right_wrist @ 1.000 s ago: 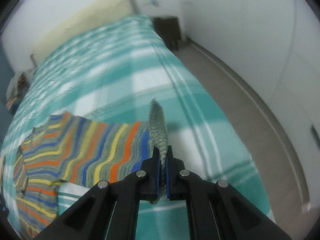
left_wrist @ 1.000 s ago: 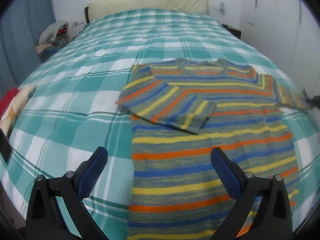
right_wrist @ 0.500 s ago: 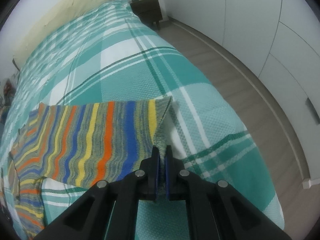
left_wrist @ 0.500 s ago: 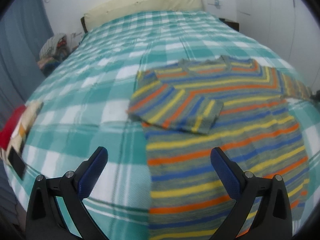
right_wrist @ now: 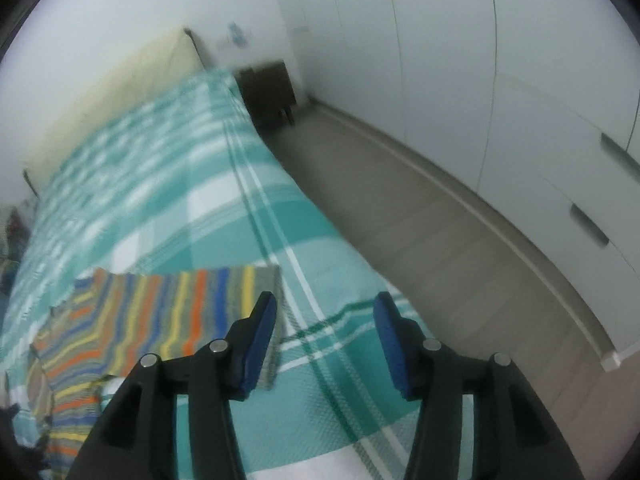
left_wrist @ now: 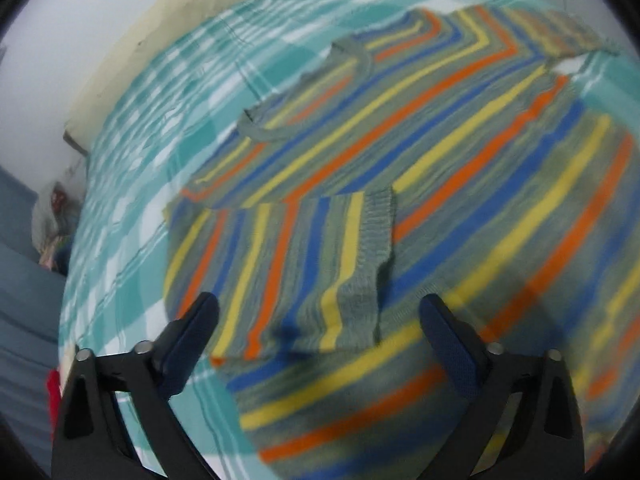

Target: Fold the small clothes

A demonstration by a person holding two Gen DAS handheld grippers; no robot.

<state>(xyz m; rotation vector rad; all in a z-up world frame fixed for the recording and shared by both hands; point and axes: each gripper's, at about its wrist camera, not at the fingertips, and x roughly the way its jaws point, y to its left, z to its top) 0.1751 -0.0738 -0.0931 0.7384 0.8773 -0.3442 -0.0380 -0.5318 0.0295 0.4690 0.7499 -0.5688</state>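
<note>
A small striped sweater [left_wrist: 460, 168] in orange, blue, yellow and grey lies flat on the teal plaid bed cover [left_wrist: 132, 184]. One sleeve [left_wrist: 296, 264] is folded across its chest, its grey cuff uppermost. My left gripper [left_wrist: 320, 316] is open and empty, close above that folded sleeve. In the right wrist view the other sleeve [right_wrist: 176, 312] lies stretched out flat on the bed [right_wrist: 224, 220]. My right gripper [right_wrist: 326, 320] is open and empty just above the sleeve's cuff end.
A cream headboard [left_wrist: 160, 40] stands at the far end of the bed. A dark nightstand [right_wrist: 268, 92], wood floor [right_wrist: 440, 248] and white wardrobe doors [right_wrist: 520, 100] lie to the bed's right. A pile of clothes [left_wrist: 52, 224] sits off the bed's left side.
My right gripper has opened and let go of the sleeve cuff, which now lies flat on the bed. My left gripper has moved forward and tilted, now close over the folded sleeve.
</note>
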